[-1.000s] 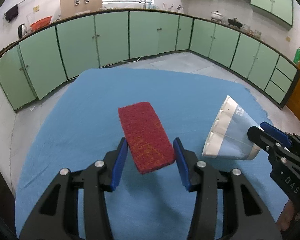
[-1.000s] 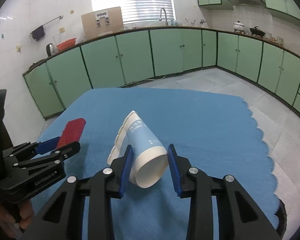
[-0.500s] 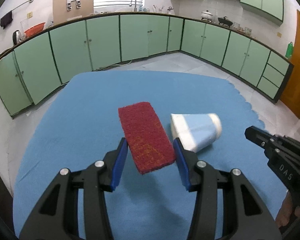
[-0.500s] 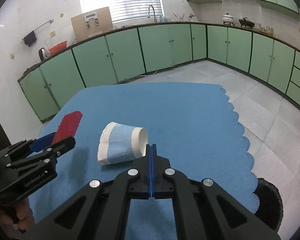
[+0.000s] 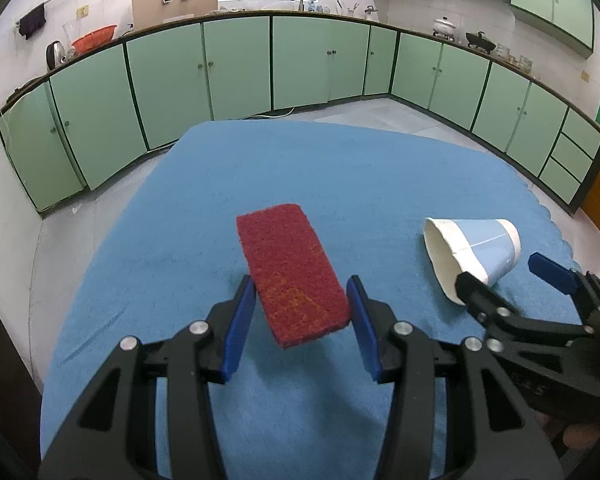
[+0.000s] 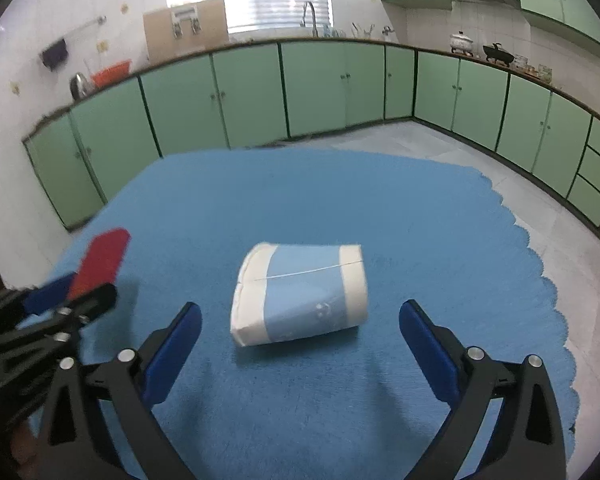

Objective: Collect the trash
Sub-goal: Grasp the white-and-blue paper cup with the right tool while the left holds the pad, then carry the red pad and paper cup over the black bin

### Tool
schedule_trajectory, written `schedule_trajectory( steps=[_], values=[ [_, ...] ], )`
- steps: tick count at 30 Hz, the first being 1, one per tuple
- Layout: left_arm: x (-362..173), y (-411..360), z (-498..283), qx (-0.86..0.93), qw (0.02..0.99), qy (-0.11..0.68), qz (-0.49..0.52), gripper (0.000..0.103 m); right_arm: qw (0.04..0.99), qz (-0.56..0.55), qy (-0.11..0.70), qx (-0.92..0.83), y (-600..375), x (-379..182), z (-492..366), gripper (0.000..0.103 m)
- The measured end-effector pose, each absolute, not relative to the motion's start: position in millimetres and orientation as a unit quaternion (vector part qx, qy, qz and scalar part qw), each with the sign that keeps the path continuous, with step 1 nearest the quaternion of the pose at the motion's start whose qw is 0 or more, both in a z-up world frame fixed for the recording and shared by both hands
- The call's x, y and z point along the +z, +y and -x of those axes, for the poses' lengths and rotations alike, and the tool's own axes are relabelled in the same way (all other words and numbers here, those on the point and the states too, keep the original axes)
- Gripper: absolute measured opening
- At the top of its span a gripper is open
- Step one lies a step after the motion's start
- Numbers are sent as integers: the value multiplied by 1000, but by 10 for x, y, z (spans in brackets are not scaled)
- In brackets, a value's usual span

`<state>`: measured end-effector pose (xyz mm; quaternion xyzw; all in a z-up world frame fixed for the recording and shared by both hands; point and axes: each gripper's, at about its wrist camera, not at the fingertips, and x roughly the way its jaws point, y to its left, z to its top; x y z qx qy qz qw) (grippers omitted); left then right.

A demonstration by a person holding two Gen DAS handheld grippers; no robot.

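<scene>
My left gripper (image 5: 302,308) is shut on a dark red scouring pad (image 5: 290,270) and holds it above the blue cloth (image 5: 340,168). A crushed blue and white paper cup (image 6: 300,294) lies on its side on the cloth. My right gripper (image 6: 300,334) is open, its jaws wide apart on either side of the cup and not touching it. The cup (image 5: 470,258) also shows at the right in the left wrist view, with the right gripper (image 5: 508,276) next to it. The pad (image 6: 100,262) and the left gripper (image 6: 74,298) show at the left in the right wrist view.
The blue cloth (image 6: 380,200) covers a table with a scalloped edge at the right. Green kitchen cabinets (image 5: 236,64) run around the room behind it. Grey tile floor (image 6: 500,184) lies beyond the table.
My right gripper let go of the cup, shut empty, then opened wide behind it. The cup dropped onto the cloth and lies on its side. The left gripper kept hold of the pad.
</scene>
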<state>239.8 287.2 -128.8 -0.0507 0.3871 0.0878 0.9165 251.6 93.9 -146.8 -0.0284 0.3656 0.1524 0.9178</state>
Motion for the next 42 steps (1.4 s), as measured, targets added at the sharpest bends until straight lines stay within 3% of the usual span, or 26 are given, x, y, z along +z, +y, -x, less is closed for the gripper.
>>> schedule_trajectory(
  steps=[2, 5, 6, 19, 42],
  values=[
    [-1293, 2893, -2408, 87, 916, 387, 53, 45, 916, 27, 373, 144, 961, -1519, -2559, 97],
    [-1302, 2928, -2421, 87, 916, 387, 56, 45, 907, 20, 392, 150, 969, -1577, -2628, 76],
    [-1303, 2934, -2422, 88, 917, 386, 57, 45, 905, 17, 397, 153, 961, -1593, -2641, 75],
    [-1155, 2550, -2410, 56, 925, 372, 43, 45, 922, 0, 358, 145, 503, -1249, -2333, 74],
    [-921, 572, -2130, -121, 929, 349, 1, 45, 947, -31, 319, 12, -1428, -674, -1520, 74]
  ],
)
